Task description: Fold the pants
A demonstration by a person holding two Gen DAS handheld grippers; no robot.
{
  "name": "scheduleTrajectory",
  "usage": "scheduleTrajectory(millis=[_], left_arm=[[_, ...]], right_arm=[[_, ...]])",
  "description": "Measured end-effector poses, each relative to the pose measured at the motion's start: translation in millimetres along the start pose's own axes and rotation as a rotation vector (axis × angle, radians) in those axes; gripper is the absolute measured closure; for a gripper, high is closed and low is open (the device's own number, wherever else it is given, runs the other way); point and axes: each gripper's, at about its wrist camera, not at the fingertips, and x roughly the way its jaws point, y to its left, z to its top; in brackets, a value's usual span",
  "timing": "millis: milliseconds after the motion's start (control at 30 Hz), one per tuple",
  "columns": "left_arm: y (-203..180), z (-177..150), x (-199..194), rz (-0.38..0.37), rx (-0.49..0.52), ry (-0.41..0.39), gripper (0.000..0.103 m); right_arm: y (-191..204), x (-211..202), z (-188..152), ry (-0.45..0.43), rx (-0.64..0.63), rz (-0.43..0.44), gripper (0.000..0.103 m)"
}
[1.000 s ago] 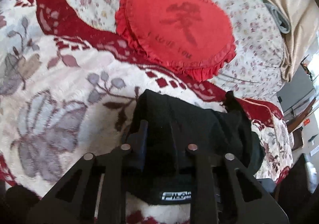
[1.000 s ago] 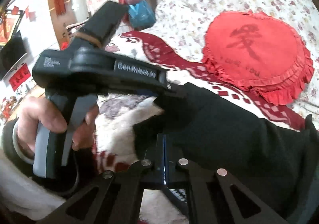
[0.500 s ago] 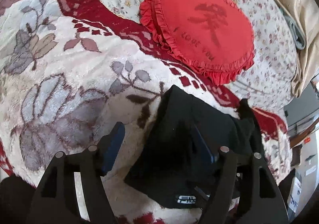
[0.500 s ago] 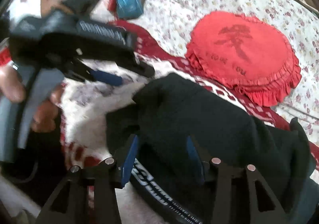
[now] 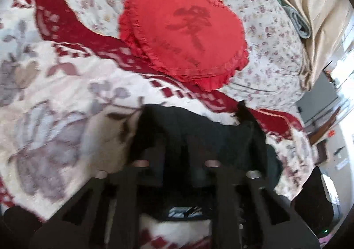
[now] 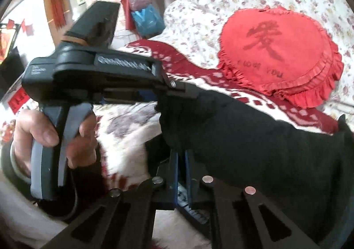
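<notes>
Low at six o'clock in both wrist views lie the black pants [image 5: 199, 134], bunched into a thick bundle on the fleece floral blanket [image 5: 55, 120], with a printed waistband showing at the near edge.

The left gripper [image 5: 174, 156] looks pinched onto the bundle's near end, though blur and dark cloth make that a judgement. The right gripper [image 6: 181, 160] has its blue pads nearly together on a fold of the same cloth.

Risks, as I judge them: both grips sit close together on one end, so a lift could let the far end at three o'clock sag and undo the layers. The plush blanket may drag on the fabric and skew the fold. The left hand [image 6: 55, 138], seen at nine o'clock in the right view, crowds the right tool, so the two could knock together.

Count: one pair of pants, two grippers, one blanket, one red heart-shaped cushion [image 5: 183, 34] at twelve o'clock, and one flowered quilt [image 5: 265, 34] beneath it.
</notes>
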Motion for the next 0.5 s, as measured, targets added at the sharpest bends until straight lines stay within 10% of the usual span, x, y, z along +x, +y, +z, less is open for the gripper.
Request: scheduleTrajectory(millis=[300, 500], left_arm=[[26.0, -19.7, 10.8, 0.181, -0.029, 0.053, 0.088], [-1.4, -2.0, -17.4, 0.171, 0.023, -0.052, 0.059]], right_arm=[[12.2, 29.9, -21.9, 0.135, 0.023, 0.103, 0.099], [-57.1, -40.5, 3.1, 0.007, 0.145, -0.184, 0.082]])
